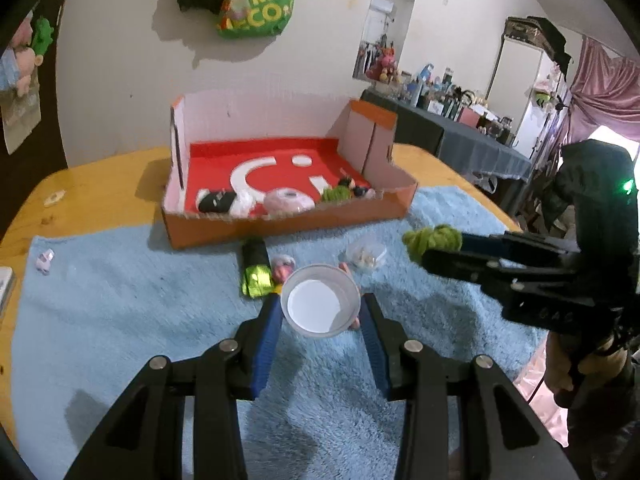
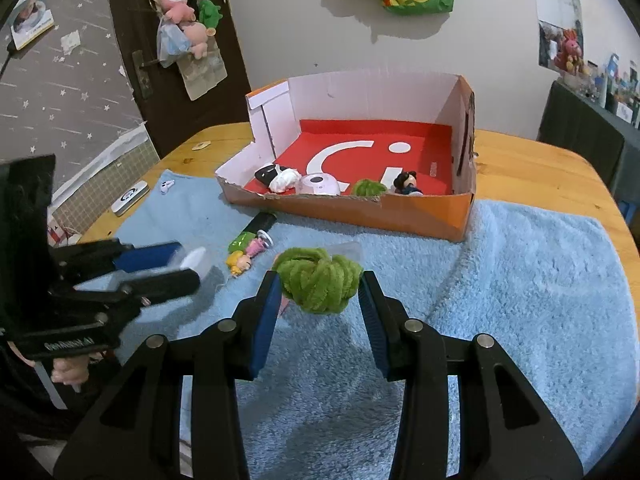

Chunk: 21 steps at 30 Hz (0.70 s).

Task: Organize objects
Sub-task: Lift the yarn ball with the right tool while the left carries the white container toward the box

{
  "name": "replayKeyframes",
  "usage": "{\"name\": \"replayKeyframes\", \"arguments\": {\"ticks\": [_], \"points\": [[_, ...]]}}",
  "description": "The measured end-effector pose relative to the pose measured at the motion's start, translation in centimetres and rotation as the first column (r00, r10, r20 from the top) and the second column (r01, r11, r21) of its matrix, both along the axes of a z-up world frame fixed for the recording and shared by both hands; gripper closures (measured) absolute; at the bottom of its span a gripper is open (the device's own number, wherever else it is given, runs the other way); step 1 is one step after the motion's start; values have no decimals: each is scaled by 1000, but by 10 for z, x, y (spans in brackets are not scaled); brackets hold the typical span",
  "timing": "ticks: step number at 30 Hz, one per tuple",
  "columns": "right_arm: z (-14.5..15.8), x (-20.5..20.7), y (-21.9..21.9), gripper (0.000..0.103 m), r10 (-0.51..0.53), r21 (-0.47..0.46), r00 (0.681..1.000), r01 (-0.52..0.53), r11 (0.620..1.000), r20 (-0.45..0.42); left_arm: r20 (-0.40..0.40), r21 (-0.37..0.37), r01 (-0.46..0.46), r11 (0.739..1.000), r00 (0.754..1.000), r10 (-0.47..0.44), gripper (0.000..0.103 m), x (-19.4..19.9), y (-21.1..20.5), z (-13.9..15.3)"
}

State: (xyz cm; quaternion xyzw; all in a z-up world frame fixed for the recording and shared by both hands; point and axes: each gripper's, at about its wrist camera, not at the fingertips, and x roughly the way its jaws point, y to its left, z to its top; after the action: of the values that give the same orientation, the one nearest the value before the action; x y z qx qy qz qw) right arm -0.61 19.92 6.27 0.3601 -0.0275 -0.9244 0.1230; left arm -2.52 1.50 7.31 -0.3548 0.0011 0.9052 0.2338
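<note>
My left gripper (image 1: 321, 303) is shut on a clear plastic cup (image 1: 320, 300) with a white bottom, held above the blue towel (image 1: 120, 300). My right gripper (image 2: 319, 282) is shut on a green fuzzy yarn ball (image 2: 318, 278), also seen at the right of the left wrist view (image 1: 432, 239). The orange box (image 2: 360, 208) with a red floor stands behind, holding a black and white item (image 2: 276, 176), a pink round case (image 2: 318, 184), another green ball (image 2: 368, 188) and a small figure (image 2: 406, 184).
On the towel lie a black and green tube (image 1: 254, 268), a small doll (image 2: 244, 256), a clear lid (image 1: 366, 256) and a tiny pink toy (image 1: 45, 259). The towel covers a wooden table (image 2: 540, 168). A white device (image 2: 130, 198) sits at the table's left edge.
</note>
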Motion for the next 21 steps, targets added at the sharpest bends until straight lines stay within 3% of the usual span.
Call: {"name": "replayKeyframes", "arguments": {"ticks": [4,21], "points": [[5,0,-2,64,-2,4,1000,2,1000,-16,-34,-1,-4,1000,999,4,61,1,-5,11],[5,-3,-7,64,7,4,1000,-7,1000,-13,-28,-4,4,1000,1000,-4,61,0,-4,10]]}}
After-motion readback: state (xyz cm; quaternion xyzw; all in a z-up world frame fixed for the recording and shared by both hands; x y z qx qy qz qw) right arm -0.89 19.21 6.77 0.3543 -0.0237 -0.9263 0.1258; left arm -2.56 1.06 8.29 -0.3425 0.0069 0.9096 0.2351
